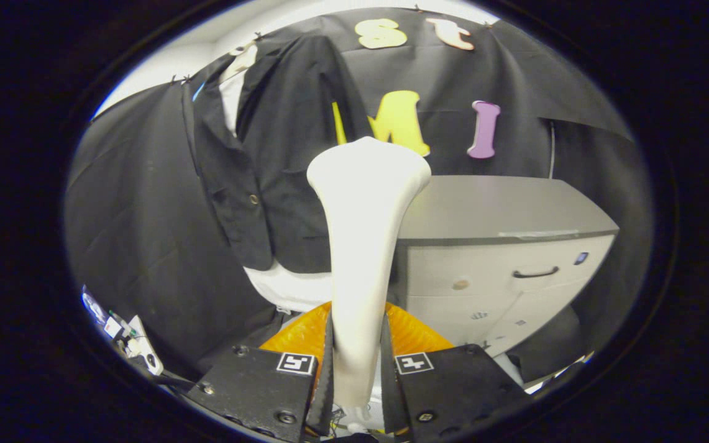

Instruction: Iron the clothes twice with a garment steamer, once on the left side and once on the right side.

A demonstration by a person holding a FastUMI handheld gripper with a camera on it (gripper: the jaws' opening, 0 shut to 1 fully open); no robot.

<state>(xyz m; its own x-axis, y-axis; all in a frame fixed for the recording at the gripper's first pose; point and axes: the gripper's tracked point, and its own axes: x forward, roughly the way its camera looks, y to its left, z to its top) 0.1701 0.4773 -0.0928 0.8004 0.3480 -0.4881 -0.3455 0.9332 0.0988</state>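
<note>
My gripper (357, 363) is shut on the handle of a white garment steamer (360, 246), which stands upright between the fingers with its wide head at the top. Beyond the steamer, slightly to its left, a black jacket (274, 166) hangs over a white shirt (287, 289) whose hem shows below the jacket. The steamer head lies in front of the jacket's right side; whether it touches the cloth I cannot tell. An orange part (413, 335) sits just behind the fingers at the steamer's base.
A grey-topped white cabinet (514, 246) with a dark drawer handle stands to the right, close behind the steamer. Black cloth walls surround the booth. Small objects and cables (127, 338) lie low at the left.
</note>
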